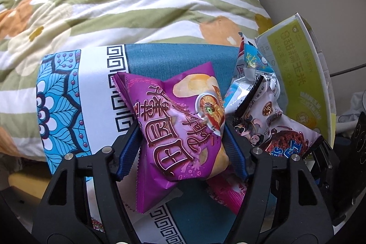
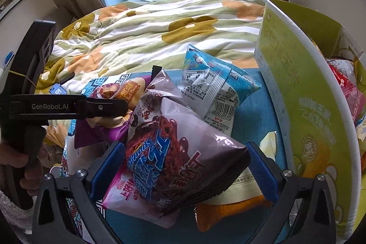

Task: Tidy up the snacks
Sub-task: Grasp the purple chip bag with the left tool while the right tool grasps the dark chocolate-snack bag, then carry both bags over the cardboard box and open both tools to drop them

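Left wrist view: left gripper (image 1: 181,141) is clenched on a puffy purple foil chip bag (image 1: 180,127), raised for sorting; green cardboard box (image 1: 304,74) at 2 o'clock.

Right wrist view: right gripper (image 2: 186,166) grasps a grey-purple chocolate snack bag (image 2: 183,152), box at 3 o'clock.

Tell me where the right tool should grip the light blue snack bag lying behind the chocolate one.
Grip the light blue bag by its raised top seam, coming from above: that crimped end stands clear, while the chocolate bag overlaps its near edge.
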`<action>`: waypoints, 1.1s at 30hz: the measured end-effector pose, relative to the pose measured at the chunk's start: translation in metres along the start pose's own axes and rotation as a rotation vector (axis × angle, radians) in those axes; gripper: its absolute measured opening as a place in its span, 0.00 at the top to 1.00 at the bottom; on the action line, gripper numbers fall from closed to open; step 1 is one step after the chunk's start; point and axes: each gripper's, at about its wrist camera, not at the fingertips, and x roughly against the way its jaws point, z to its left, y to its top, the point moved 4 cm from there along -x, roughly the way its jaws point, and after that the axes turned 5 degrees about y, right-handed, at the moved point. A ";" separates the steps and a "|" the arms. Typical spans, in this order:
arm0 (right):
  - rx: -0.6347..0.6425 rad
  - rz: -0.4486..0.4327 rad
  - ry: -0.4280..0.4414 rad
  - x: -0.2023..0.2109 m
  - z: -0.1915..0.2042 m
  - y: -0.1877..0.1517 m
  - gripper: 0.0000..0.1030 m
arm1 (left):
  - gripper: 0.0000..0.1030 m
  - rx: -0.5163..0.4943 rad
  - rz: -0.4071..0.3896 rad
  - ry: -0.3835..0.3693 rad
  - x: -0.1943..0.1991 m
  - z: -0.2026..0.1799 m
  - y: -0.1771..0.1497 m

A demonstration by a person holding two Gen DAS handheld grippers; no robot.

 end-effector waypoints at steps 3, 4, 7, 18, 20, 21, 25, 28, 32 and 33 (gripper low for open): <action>0.008 0.000 0.004 -0.002 0.002 0.001 0.00 | 0.42 0.002 -0.007 0.004 0.003 0.002 0.000; 0.011 -0.002 0.004 -0.002 0.003 0.001 0.00 | 0.43 0.003 -0.009 0.006 0.004 0.003 -0.001; 0.021 -0.004 0.007 -0.004 0.004 0.004 0.08 | 0.44 0.006 -0.014 0.009 0.008 0.005 -0.002; 0.039 0.028 0.042 -0.011 0.011 0.001 0.38 | 0.45 0.002 -0.057 0.018 0.025 0.007 -0.005; 0.043 0.020 0.039 -0.007 0.012 0.000 0.46 | 0.45 0.003 -0.069 0.017 0.031 0.007 -0.006; 0.044 0.016 0.041 -0.005 0.013 0.000 0.48 | 0.45 0.004 -0.075 0.017 0.034 0.007 -0.006; 0.052 -0.001 0.043 0.005 0.015 -0.001 0.55 | 0.45 0.010 -0.102 0.018 0.048 0.008 -0.010; 0.049 -0.013 0.041 0.012 0.015 0.000 0.59 | 0.45 0.024 -0.131 0.021 0.064 0.008 -0.015; 0.045 -0.041 0.038 0.029 0.017 0.000 0.59 | 0.45 0.037 -0.169 0.032 0.086 0.006 -0.020; 0.043 -0.047 0.040 0.034 0.016 0.001 0.59 | 0.45 0.038 -0.180 0.036 0.093 0.005 -0.021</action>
